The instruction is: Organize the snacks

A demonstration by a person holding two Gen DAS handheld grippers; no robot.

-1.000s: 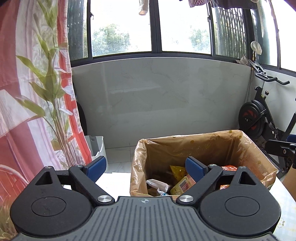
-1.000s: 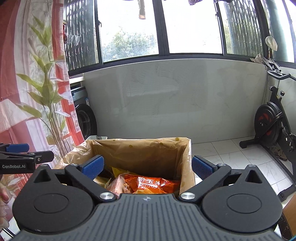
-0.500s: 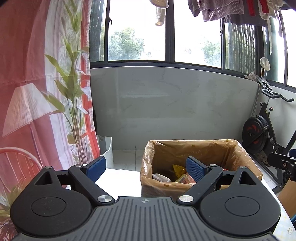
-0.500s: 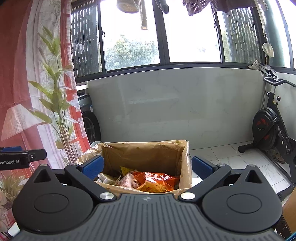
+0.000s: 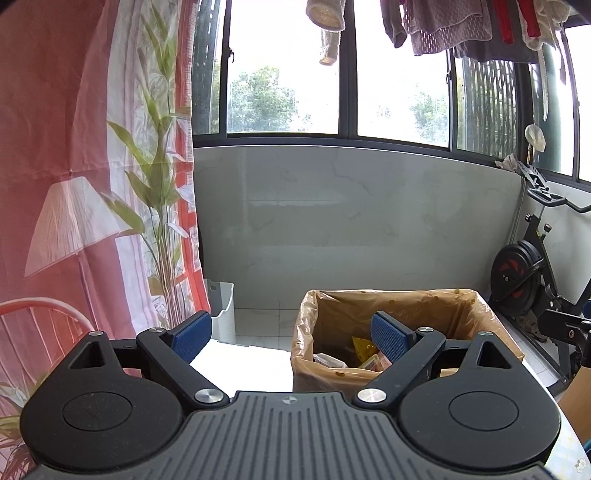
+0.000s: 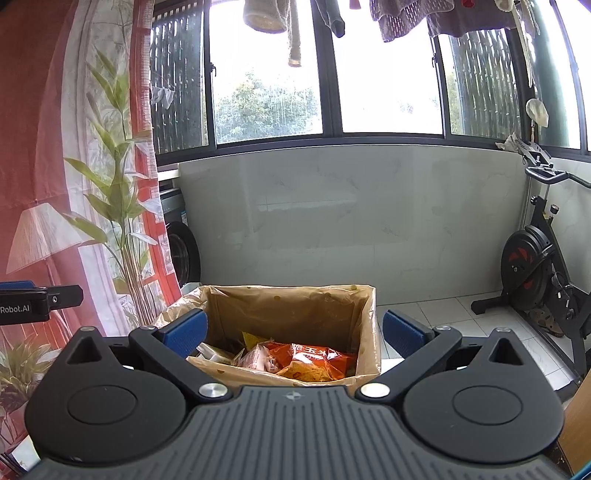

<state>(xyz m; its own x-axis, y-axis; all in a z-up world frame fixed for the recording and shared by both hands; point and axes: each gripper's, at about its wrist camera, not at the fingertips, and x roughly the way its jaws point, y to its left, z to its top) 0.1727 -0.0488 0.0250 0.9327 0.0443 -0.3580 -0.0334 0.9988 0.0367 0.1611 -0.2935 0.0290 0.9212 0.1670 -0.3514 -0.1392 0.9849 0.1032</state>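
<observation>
A box lined with a brown plastic bag [image 5: 402,306] [image 6: 295,306] stands on the white table and holds several snack packets. An orange-red chip bag [image 6: 314,360] lies on top at the right, with a yellow packet [image 5: 364,347] and pale wrappers beside it. My left gripper [image 5: 291,334] is open and empty, raised in front of the box's left side. My right gripper [image 6: 293,330] is open and empty, raised in front of the box. The left gripper's tip also shows at the right wrist view's left edge [image 6: 40,299].
A red and white curtain with a plant print [image 5: 92,184] hangs at the left. An exercise bike [image 6: 543,269] stands at the right. A white bin [image 5: 221,306] sits on the floor behind the table. Laundry [image 5: 461,26] hangs above the windows.
Both grippers have pulled back and up from the box, which now looks smaller and lower in both views. Both stay open and empty.
</observation>
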